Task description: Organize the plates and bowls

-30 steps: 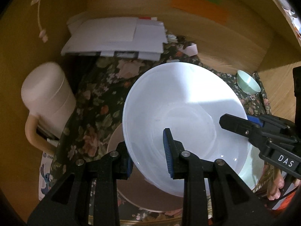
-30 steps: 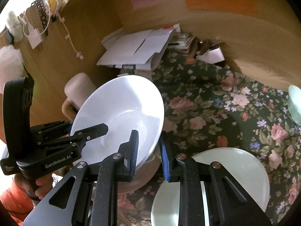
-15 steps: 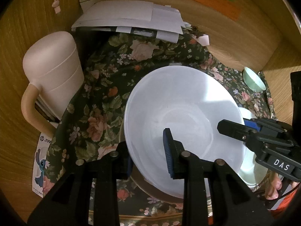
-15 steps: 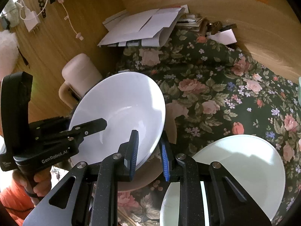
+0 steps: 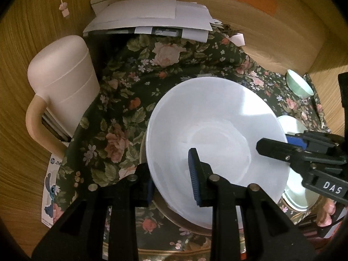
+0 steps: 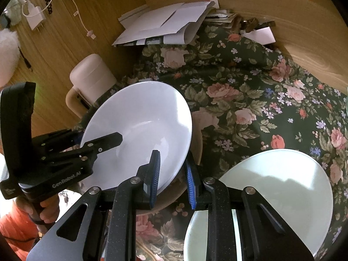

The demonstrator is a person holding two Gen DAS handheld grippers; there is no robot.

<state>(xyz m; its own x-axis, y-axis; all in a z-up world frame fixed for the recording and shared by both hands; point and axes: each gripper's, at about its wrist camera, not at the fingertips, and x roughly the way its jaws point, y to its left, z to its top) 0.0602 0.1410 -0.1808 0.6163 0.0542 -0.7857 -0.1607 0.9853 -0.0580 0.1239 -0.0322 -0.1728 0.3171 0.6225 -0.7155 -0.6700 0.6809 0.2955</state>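
Floral tablecloth [image 6: 250,100] carried a beige plate [image 6: 174,198]; both grippers, left [image 5: 171,176] and right [image 6: 173,178], clamped the white bowl [image 6: 139,117], which should descend level and centred.

white bowl [image 5: 217,134]: glossy, perhaps ceramic | tablecloth [image 6: 250,100]: floral cloth | wall [image 5: 32,32]: wood grain

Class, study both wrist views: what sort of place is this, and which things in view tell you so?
Probably a lived-in home, at a table set into a wood-panelled corner. Clues: the floral tablecloth, loose papers stacked against the wall, and household crockery such as the white bowl and a small green bowl.
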